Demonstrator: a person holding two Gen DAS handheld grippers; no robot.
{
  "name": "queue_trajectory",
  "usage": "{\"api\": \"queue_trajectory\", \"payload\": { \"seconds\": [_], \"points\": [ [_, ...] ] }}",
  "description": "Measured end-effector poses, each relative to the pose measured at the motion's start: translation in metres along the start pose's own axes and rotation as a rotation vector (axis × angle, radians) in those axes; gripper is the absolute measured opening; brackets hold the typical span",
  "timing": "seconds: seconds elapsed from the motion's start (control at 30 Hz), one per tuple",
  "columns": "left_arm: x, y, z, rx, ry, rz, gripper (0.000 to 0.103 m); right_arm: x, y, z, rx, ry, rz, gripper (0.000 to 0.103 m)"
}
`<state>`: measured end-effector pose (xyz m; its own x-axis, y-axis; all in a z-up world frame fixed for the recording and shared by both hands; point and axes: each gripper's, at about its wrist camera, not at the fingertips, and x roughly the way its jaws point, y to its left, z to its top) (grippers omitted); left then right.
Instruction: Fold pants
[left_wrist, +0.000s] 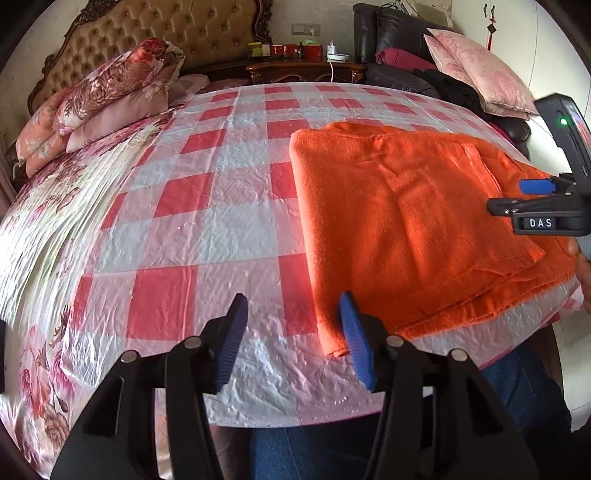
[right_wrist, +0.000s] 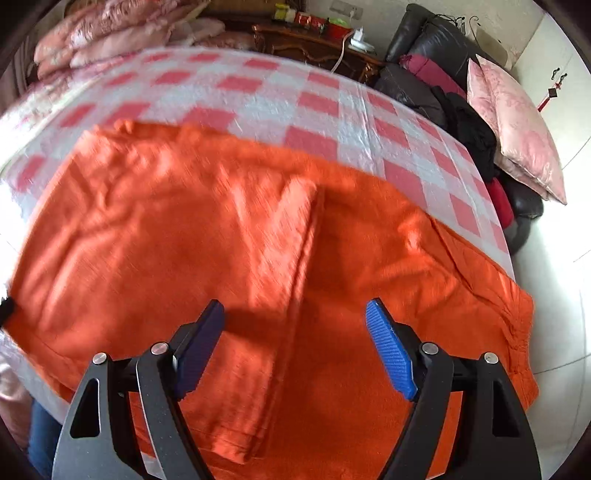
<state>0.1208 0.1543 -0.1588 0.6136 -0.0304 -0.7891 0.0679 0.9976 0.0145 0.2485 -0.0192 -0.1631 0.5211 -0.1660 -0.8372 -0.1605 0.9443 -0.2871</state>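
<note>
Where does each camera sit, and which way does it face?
Left wrist: on the left tool, looking down over the checked bed cover; open pads, jeans, right tool show.
Right wrist: on the right tool, above the orange pants; open pads show.
Shared: pants, cover, nightstand, pink pillow.

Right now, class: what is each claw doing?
Left claw: open, empty, at the orange pants' near corner.
Right claw: open, empty, above the pants.
</note>
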Motion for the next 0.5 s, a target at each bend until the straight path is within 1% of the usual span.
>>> {"api": "queue_trajectory", "payload": {
  "seconds": [0.07, 0.13, 0.17, 0.2, 0.23, 0.3, 0.37, 0.4, 0.43, 0.5],
  "points": [
    [-0.004, 0.002, -0.002, -0.006, -0.001, 0.0, 0.055, -0.002, -0.003, -0.005, -0.008, -0.032, -0.006, 0.081],
    [-0.008, 0.005, -0.001, -0.041, 0.003, -0.012, 0.055, -0.003, -0.005, -0.007, -0.005, -0.035, -0.035, 0.081],
    [-0.009, 0.007, 0.0, -0.068, 0.008, -0.025, 0.055, -0.004, -0.008, -0.007, 0.021, -0.03, -0.044, 0.081],
    [-0.01, 0.01, 0.002, -0.107, 0.013, -0.044, 0.055, -0.007, -0.011, -0.007, 0.048, -0.029, -0.019, 0.081],
    [-0.011, 0.012, 0.004, -0.142, 0.015, -0.067, 0.055, -0.011, -0.011, -0.007, 0.067, -0.031, 0.023, 0.081],
    [-0.007, 0.012, 0.009, -0.207, 0.039, -0.114, 0.055, -0.02, -0.005, -0.008, 0.06, -0.051, 0.059, 0.081],
    [-0.003, 0.008, 0.011, -0.242, 0.067, -0.154, 0.055, -0.029, 0.007, -0.012, 0.034, -0.062, 0.1, 0.081],
    [0.0, 0.005, 0.012, -0.245, 0.084, -0.154, 0.055, -0.031, 0.011, -0.014, 0.028, -0.06, 0.114, 0.081],
    [0.003, 0.001, 0.012, -0.238, 0.097, -0.137, 0.055, -0.032, 0.016, -0.017, 0.02, -0.055, 0.121, 0.08],
    [0.005, -0.005, 0.011, -0.221, 0.111, -0.107, 0.054, -0.032, 0.022, -0.022, 0.006, -0.046, 0.103, 0.08]
  ]
}}
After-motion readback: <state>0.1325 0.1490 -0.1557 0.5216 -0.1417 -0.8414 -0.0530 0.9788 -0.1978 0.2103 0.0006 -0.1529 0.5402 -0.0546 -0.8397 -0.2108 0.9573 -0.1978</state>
